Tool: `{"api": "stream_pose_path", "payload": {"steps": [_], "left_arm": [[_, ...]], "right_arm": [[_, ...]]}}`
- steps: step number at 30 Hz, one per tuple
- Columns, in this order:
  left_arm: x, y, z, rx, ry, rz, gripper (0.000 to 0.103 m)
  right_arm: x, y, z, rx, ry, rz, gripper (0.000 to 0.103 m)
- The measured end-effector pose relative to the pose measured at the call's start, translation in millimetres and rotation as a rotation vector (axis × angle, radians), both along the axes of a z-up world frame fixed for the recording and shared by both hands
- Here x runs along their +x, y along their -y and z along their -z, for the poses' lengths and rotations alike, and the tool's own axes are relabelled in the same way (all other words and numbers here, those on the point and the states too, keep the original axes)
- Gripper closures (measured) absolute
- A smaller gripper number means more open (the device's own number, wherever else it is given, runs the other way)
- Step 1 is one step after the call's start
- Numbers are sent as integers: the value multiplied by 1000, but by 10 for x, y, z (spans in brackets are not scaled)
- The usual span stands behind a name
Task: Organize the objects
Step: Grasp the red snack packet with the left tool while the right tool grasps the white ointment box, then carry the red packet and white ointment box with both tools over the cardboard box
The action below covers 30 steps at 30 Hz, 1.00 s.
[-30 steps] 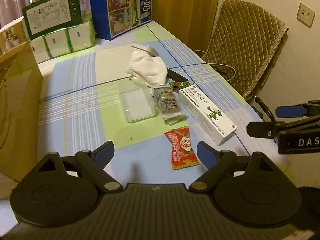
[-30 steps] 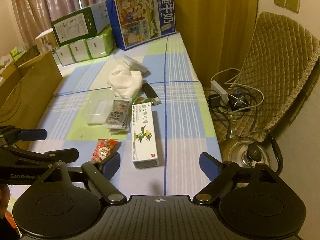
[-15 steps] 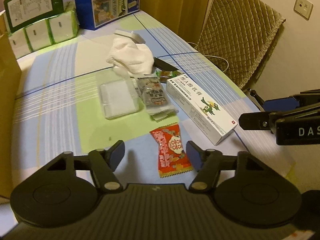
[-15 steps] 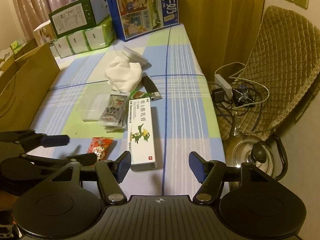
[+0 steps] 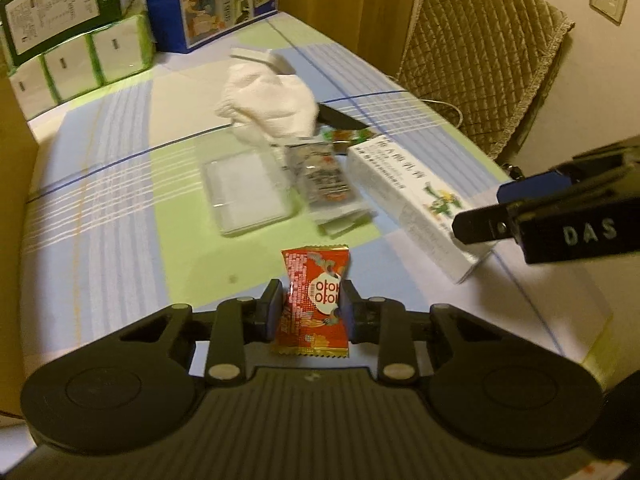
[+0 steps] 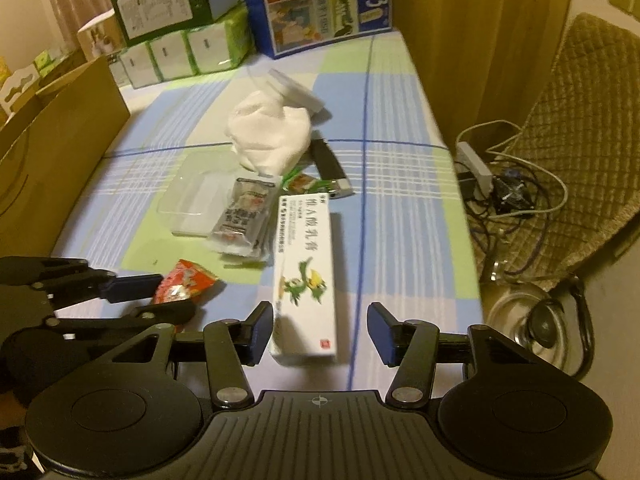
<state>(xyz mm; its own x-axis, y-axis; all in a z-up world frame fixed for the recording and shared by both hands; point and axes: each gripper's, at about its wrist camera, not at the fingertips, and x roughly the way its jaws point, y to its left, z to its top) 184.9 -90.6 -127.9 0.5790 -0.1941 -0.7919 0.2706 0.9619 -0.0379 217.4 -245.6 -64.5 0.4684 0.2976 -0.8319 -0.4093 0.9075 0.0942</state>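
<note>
A red snack packet (image 5: 312,300) sits pinched between the fingers of my left gripper (image 5: 310,308), which is shut on it just above the checked tablecloth. From the right wrist view the same packet (image 6: 182,284) shows in the left gripper (image 6: 156,294). A long white box with a green dragon (image 6: 306,276) lies lengthwise; its near end sits between the fingers of my right gripper (image 6: 320,332), which is open, the left pad close to the box's side. The right gripper (image 5: 500,208) reaches in from the right over that box (image 5: 404,196).
Beyond lie a silvery packet (image 6: 244,212), a clear plastic box (image 6: 192,200), a white cloth (image 6: 268,136), a green candy (image 6: 300,182) and a black lighter (image 6: 330,164). A cardboard box (image 6: 52,152) stands left. Tissue packs (image 6: 184,52) and a blue carton (image 6: 320,0) line the back. Cables (image 6: 508,188) and a kettle (image 6: 536,328) lie past the right edge.
My left gripper moved forward and shut on the red packet. My right gripper advanced, still open, until its fingers straddle the near end of the white box.
</note>
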Motion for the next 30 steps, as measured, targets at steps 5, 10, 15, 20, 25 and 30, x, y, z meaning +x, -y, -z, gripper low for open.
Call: {"api": "stream_pose_path", "payload": {"steps": [5, 10, 15, 20, 25, 30], "left_arm": [[-20, -214, -23, 18, 0, -32, 78], [-7, -354, -61, 0, -1, -61, 78], [-20, -386, -90, -10, -1, -62, 78], [-67, -412, -165, -18, 8, -59, 79], [-154, -440, -294, -19, 23, -60, 79], [-291, -490, -503, -17, 51, -63, 79]], "right_arm": [[161, -174, 141, -23, -24, -35, 57], [297, -272, 256, -59, -40, -18, 67], [292, -320, 264, -79, -38, -6, 68], [171, -319, 192, -72, -35, 20, 68], [-33, -301, 6, -26, -9, 59, 68], [-314, -330, -249, 26, 19, 67, 68]]}}
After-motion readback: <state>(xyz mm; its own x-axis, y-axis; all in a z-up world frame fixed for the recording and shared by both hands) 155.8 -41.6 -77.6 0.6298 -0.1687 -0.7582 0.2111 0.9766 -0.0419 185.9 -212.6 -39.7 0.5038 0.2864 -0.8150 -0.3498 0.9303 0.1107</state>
